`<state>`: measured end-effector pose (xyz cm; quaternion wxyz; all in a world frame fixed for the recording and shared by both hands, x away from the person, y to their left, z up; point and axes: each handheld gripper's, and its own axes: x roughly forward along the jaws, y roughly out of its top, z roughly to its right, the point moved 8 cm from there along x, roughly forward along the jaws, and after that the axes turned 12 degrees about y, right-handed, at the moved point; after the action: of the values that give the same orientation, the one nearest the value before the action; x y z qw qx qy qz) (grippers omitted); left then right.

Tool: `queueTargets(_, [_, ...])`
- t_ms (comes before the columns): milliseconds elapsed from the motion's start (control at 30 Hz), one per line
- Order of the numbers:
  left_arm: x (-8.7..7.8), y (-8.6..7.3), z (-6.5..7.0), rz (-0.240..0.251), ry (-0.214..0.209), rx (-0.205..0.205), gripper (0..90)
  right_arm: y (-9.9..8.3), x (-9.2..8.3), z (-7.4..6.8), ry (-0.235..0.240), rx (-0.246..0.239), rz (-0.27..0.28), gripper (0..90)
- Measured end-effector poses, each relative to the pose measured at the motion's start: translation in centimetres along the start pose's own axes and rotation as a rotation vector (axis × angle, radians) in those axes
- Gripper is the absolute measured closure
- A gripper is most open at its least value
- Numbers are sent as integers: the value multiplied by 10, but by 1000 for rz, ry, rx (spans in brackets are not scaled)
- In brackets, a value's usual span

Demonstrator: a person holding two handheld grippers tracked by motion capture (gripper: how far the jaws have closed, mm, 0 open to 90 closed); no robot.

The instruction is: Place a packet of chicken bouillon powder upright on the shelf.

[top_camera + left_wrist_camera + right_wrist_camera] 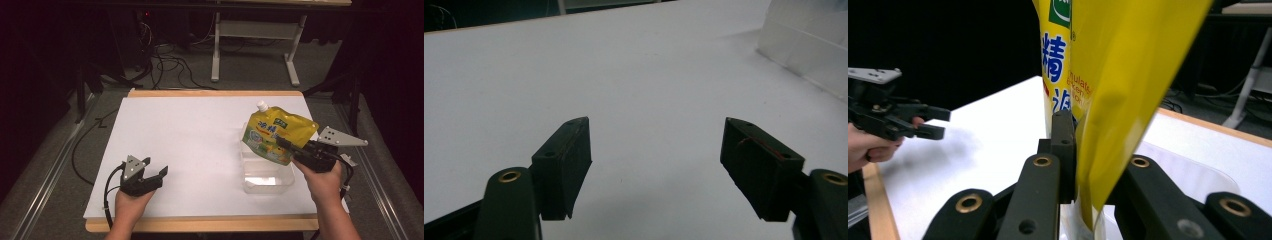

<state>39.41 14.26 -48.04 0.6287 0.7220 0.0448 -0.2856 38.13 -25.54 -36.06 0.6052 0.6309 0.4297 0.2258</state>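
Note:
A yellow spouted pouch (276, 134) with a white cap hangs in the air over a clear plastic container (266, 176) at the table's right. My right gripper (286, 145) is shut on the pouch's lower edge, and in the right gripper view both jaws pinch the yellow pouch (1108, 90). Near the front left of the white table (200, 140) my left gripper (155, 171) rests open. In the left gripper view its fingers (569, 160) stand wide apart over bare white surface with nothing between them. The left gripper (930, 122) also appears far off in the right gripper view.
The clear container's wall (809, 45) sits at the upper right of the left gripper view. A wooden rim (200, 223) edges the table's front. Behind the table are cables (170, 65) on the floor and a white table frame (255, 40).

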Motion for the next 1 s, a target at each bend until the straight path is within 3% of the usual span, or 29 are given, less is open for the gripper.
queueTargets(300, [2,-3,0,-14,2,-6,288,-4,6,18,-1,25,-46,846])
queueTargets(600, [0,-1,-2,-3,3,-10,289,-12,31,35,20,40,-133,846])
queueTargets(1000, [-5,1,0,8,-11,-27,289,-18,35,43,0,51,-157,846])
